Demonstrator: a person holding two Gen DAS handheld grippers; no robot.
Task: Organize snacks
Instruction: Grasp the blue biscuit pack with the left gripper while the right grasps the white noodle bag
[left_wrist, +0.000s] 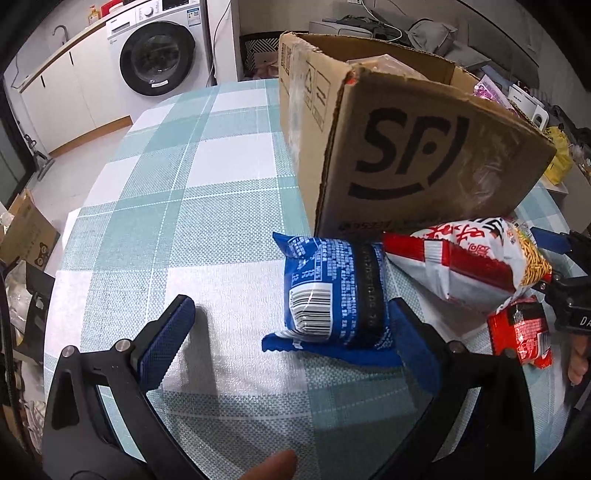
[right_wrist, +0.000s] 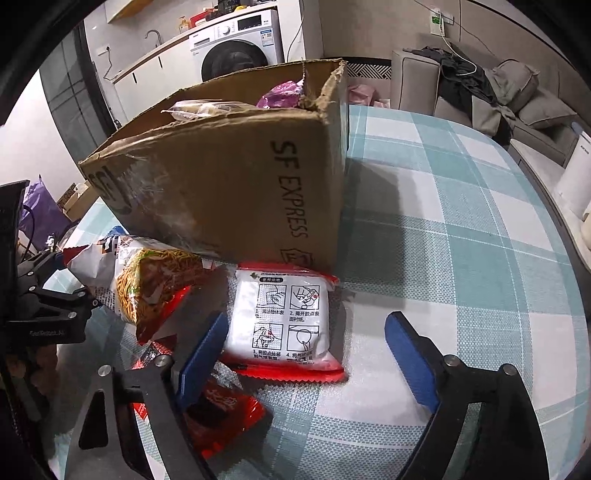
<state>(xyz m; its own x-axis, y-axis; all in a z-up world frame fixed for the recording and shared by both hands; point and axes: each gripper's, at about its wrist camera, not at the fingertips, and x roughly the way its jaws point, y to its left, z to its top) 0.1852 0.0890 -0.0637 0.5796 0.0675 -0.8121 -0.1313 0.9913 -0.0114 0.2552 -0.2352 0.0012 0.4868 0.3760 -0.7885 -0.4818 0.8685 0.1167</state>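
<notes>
Left claw (left_wrist: 291, 332) spread wide, blue packet (left_wrist: 332, 291) lying between, right pad perhaps touching it, right claw (right_wrist: 306, 350) spread around white-and-red packet (right_wrist: 284, 317), gripping nothing, bench (right_wrist: 461, 229) beneath.

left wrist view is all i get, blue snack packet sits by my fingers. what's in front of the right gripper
Observer: A white packet with red edges lies flat between the right gripper's open fingers; neither pad presses it.
Operator: anything in the brown cardboard box
Observer: Yes, a purple wrapper and a clear plastic pack poke above the box's rim.
Operator: table past the box on that side free?
Observer: The checked tablecloth right of the box shows nothing lying on it.
</notes>
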